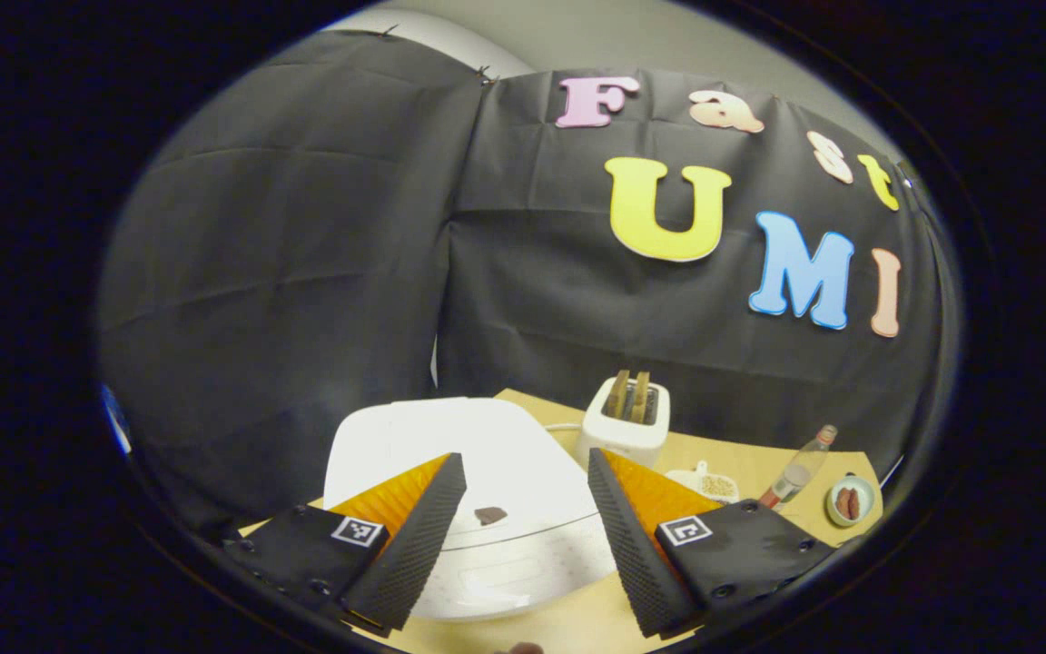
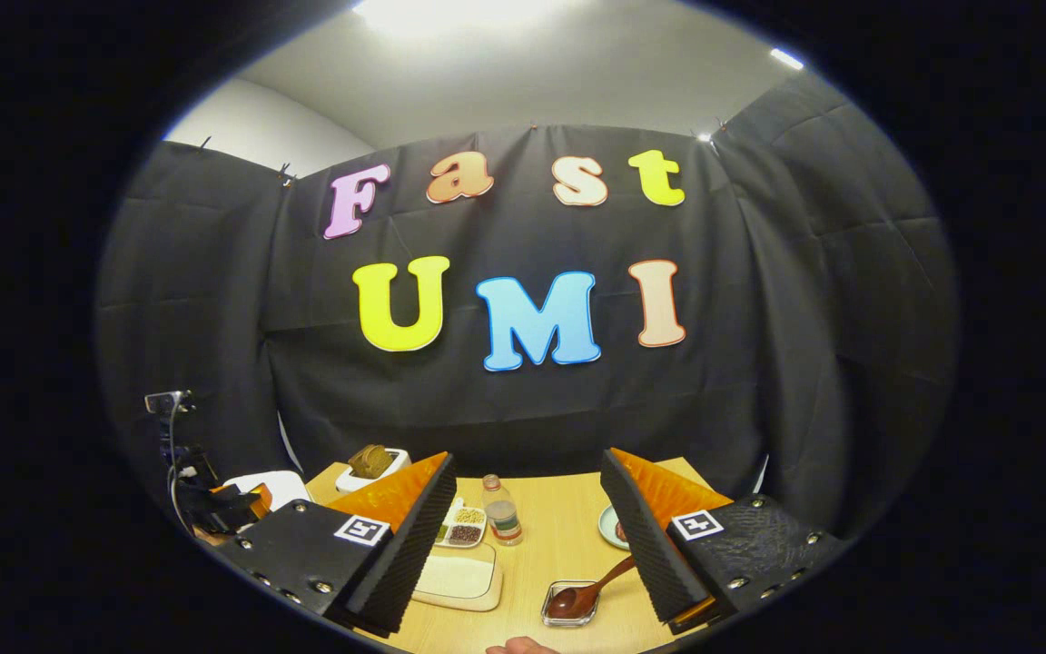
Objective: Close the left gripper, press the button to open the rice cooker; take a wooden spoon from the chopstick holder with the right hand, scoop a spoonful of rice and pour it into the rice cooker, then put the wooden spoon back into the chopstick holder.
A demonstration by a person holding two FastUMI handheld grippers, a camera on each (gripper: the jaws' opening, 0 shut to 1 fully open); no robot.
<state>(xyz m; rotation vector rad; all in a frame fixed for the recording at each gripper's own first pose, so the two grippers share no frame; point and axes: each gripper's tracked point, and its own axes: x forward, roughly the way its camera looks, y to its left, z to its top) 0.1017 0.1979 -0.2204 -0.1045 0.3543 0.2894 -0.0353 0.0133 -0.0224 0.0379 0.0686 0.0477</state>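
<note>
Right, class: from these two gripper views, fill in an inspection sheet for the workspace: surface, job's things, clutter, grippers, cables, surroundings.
Surface: light wooden table, things spread across it.
Job's things: white rice cooker, lid down; wooden spoon resting in a small clear dish.
Clutter: toaster with bread slices, bottle, divided tray of grains, small plate, pale board.
Grippers: left gripper open, over the cooker; right gripper open, above the table.
Cables: white cord beside the toaster.
Surroundings: black cloth wall, pale ceiling.
</note>
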